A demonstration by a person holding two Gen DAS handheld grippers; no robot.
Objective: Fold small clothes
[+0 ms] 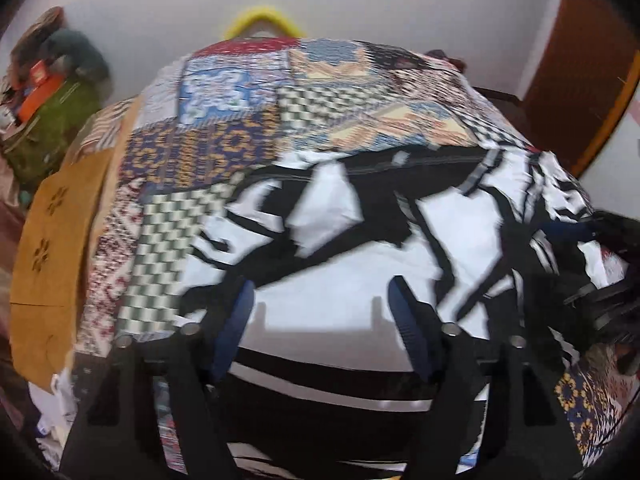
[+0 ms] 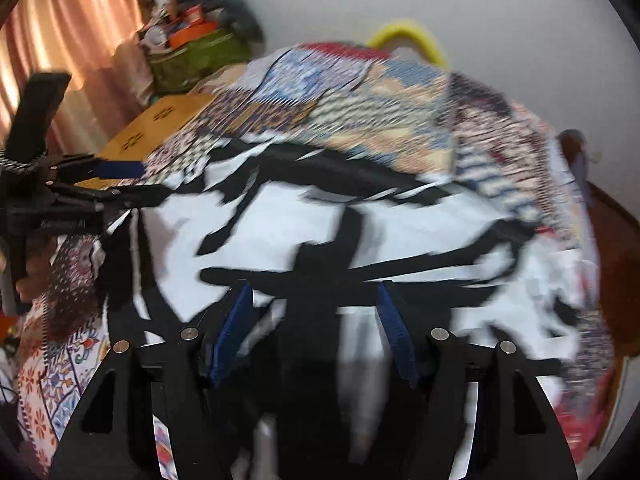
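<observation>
A white garment with bold black strokes [image 1: 344, 240] lies spread on a patchwork-patterned cloth [image 1: 224, 132]; it also shows in the right wrist view [image 2: 320, 216]. My left gripper [image 1: 322, 284] is open above the garment's near part, its blue pads [image 1: 236, 320] wide apart, with nothing between them. My right gripper [image 2: 314, 286] is open over the garment's middle, its blue pads [image 2: 394, 328] apart. The left gripper also shows at the left edge of the right wrist view [image 2: 116, 180], and the right gripper at the right edge of the left wrist view [image 1: 600, 264]. Both views are blurred.
A mustard-yellow board [image 1: 48, 248] lies left of the cloth. A green bag with orange boxes [image 1: 44, 120] sits by the wall. A yellow hoop [image 1: 262, 20] stands behind the surface. A wooden door [image 1: 584, 60] is at the right, curtains [image 2: 68, 40] at the left.
</observation>
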